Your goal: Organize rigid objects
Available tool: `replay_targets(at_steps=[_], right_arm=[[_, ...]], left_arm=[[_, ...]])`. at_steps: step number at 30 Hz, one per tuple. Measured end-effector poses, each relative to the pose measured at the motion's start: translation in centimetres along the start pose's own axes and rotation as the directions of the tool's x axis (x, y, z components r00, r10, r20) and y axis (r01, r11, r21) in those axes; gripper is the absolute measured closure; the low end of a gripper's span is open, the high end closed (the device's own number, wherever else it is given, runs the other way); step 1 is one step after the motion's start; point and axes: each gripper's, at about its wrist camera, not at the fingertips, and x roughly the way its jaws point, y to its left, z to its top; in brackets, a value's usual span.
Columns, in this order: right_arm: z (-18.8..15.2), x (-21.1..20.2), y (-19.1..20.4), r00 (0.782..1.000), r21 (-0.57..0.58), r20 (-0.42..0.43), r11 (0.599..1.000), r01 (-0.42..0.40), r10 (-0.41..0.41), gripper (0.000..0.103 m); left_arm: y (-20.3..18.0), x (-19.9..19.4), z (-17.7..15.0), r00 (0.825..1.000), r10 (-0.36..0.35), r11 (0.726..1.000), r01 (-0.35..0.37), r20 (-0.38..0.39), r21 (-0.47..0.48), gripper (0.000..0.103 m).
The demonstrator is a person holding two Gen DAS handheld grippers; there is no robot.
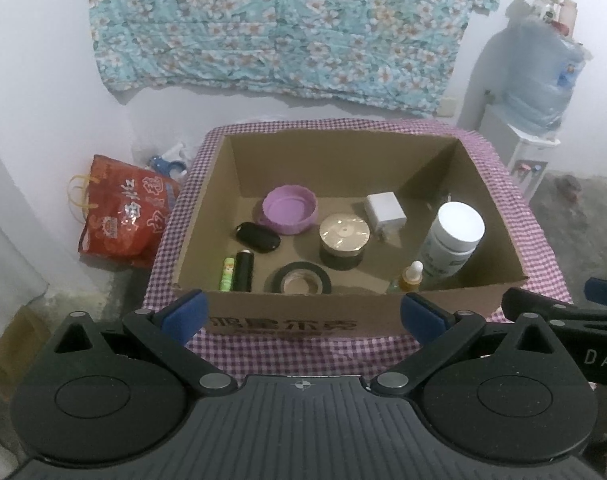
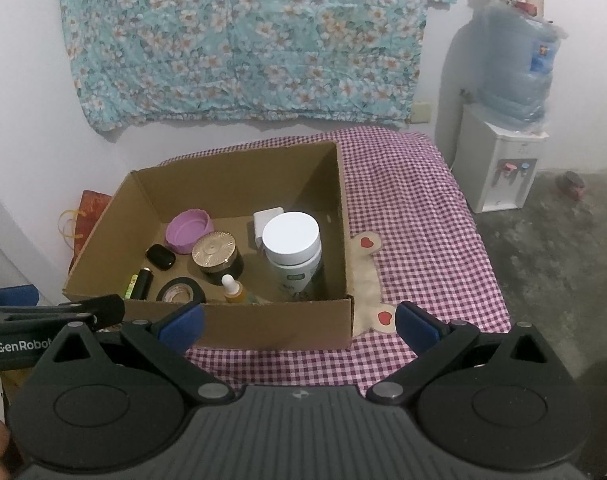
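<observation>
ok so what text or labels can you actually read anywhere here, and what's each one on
"GenRobot", cut off at the frame edge: white letters on the left gripper's side.
"DAS", cut off: white letters on the right gripper's side.
Dark Chinese characters on the cardboard box front: too blurred to read.
Large Chinese characters on the red bag: not legible.
Label on the white bottle: too small to read.

Cardboard box (image 1: 303, 322) on checkered counter (image 1: 287, 354). Inside: purple lid (image 1: 289, 209) far left, black case (image 1: 257, 236), gold-topped jar (image 1: 344, 236) centre, white charger (image 1: 385, 208), white bottle (image 1: 453, 240) right, tape roll (image 1: 298, 278) near. Left gripper (image 1: 303, 312) spread wide, holding nothing.
</observation>
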Motion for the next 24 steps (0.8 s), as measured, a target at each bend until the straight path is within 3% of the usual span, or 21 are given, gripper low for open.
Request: replay_targets(at_steps=[24], right_arm=[[-0.04,0.24,-0.04,1.000,0.005,-0.003,1.000,0.000,0.000,0.000]], left_arm=[[-0.16,0.19,0.11,1.000,0.017,1.000,-0.017,0.008,0.015,0.000]])
